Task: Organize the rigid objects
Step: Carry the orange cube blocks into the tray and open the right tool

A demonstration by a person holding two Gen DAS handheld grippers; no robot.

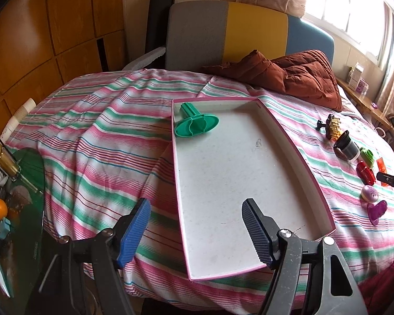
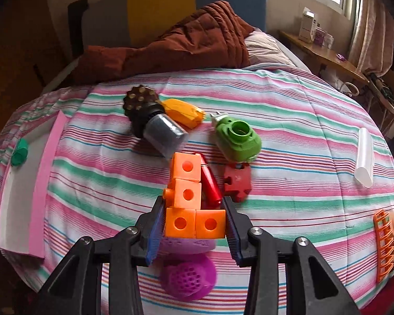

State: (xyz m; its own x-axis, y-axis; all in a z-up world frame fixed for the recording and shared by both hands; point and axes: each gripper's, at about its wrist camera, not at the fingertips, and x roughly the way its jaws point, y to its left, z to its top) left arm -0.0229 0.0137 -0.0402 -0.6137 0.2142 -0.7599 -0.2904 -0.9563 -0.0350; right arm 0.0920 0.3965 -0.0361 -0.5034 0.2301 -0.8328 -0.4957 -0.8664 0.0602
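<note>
One green piece (image 1: pixel 196 123) lay in the tray (image 1: pixel 312 181) at eleven o'clock. The right tongs (image 2: pixel 194 221) gripped orange blocks (image 2: pixel 190 202) above the bed (most toys remained outside); the left tongs (image 1: pixel 197 232) hung open, empty.

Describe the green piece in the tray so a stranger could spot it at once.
On the striped bed lies a shallow white tray with a pink rim. In its far left corner rests the green piece: a ribbed stem on an oval flanged base, tipped on its side. It is the only thing in the tray; the other toys lie on the cover to the right.
</note>
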